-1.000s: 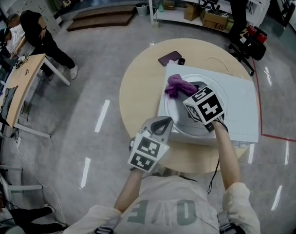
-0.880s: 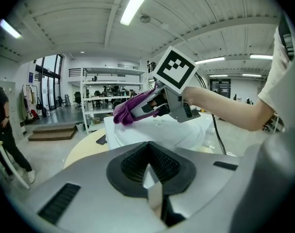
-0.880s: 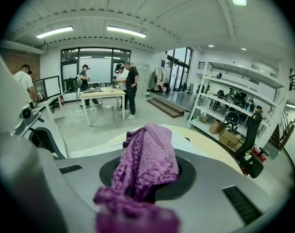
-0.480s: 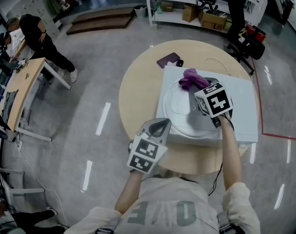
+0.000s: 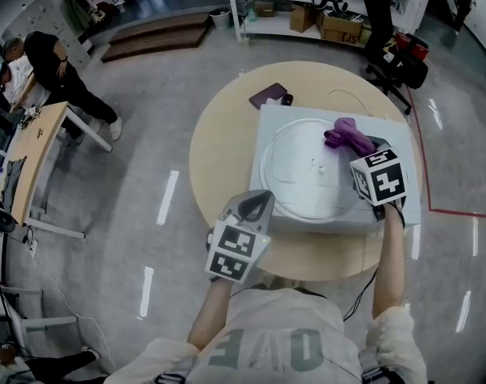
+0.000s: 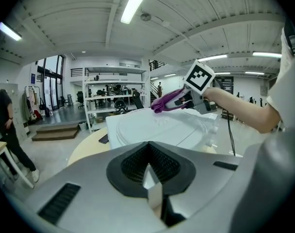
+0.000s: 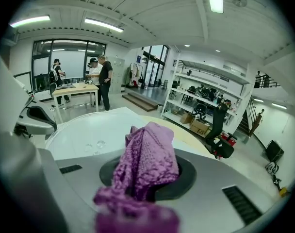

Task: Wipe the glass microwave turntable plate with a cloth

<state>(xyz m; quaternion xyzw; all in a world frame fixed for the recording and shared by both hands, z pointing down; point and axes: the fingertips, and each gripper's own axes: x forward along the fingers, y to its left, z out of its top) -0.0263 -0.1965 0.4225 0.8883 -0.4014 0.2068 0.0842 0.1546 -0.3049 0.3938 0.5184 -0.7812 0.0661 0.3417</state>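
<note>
Near microwave's (image 5: 268, 122) far right corner, right tool (image 5: 361, 146) pinches limp cloth (image 5: 345, 133) by its bunch over plate (image 5: 307, 174), judged slick and breakable; left tool (image 6: 152, 193) closed, empty.

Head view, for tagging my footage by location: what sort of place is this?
Probably an open workshop or lab, not a kitchen: storage shelves with boxes, a work desk with people beside it, and a polished floor.

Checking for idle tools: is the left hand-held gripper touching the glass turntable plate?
Apart. The left gripper view shows the left hand-held gripper closed on nothing, with the glass turntable plate lying well ahead on the microwave.
</note>
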